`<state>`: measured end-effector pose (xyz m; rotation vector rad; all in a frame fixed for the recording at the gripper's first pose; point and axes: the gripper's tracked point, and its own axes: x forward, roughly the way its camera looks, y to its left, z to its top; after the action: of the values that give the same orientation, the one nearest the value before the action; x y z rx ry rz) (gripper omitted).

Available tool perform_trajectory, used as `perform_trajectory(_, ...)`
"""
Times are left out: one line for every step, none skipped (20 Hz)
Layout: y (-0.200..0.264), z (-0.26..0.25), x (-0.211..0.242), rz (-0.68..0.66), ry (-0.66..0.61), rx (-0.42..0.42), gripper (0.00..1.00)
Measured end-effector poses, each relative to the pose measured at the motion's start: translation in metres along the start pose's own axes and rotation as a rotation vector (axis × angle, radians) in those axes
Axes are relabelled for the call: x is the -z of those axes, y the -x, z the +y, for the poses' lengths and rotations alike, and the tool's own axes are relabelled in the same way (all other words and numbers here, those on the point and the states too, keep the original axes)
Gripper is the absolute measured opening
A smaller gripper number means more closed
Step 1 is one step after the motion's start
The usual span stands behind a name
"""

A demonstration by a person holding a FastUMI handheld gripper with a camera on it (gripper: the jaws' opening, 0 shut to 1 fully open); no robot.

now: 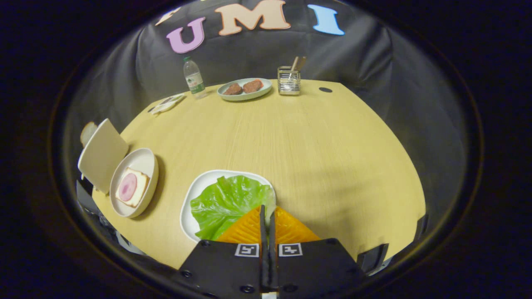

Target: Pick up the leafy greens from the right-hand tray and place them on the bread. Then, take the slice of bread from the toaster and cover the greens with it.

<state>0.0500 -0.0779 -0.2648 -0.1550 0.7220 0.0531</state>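
A green lettuce leaf (224, 203) lies on a white tray (192, 192) just ahead of my fingers. My gripper (267, 211) is shut, its orange fingers (247, 229) pressed together with their tips over the leaf's right edge; I cannot tell whether they touch it. To the left, a white oval plate (145, 160) holds a slice of bread (141, 179) topped with a round pink slice of ham (127, 187). Left of that plate stands a white toaster (103, 153), with a slice of bread (87, 132) sticking out behind it.
At the far side of the wooden table (311, 141) stand a water bottle (193, 78), a plate with two brown patties (244, 88) and a metal holder with sticks (289, 80). A flat white item (167, 104) lies at the far left. A dark hole (325, 89) marks the tabletop.
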Motion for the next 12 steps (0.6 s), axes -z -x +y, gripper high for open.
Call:
perform_trajectory(-0.001, 0.005, -0.004, -0.008, 0.008, -0.01, 0.05)
perform_trajectory(0.002, 0.009, -0.008, -0.016, 0.011, -0.019, 0.04)
perform_trajectory(0.005, 0.011, -0.011, -0.026, 0.009, -0.027, 0.04)
perform_trajectory(0.01, 0.015, -0.016, -0.035, -0.004, -0.04, 0.04)
perform_trajectory(0.016, 0.02, -0.022, -0.047, -0.022, -0.051, 0.03)
perform_trajectory(0.022, 0.025, -0.029, -0.06, -0.045, -0.066, 0.03)
perform_trajectory(0.027, 0.031, -0.036, -0.078, -0.07, -0.081, 0.03)
perform_trajectory(0.034, 0.037, -0.044, -0.092, -0.093, -0.098, 0.03)
perform_trajectory(0.041, 0.044, -0.051, -0.108, -0.115, -0.114, 0.03)
perform_trajectory(0.047, 0.052, -0.059, -0.125, -0.133, -0.133, 0.03)
perform_trajectory(0.053, 0.062, -0.065, -0.136, -0.148, -0.155, 0.03)
perform_trajectory(0.059, 0.074, -0.072, -0.145, -0.163, -0.179, 0.03)
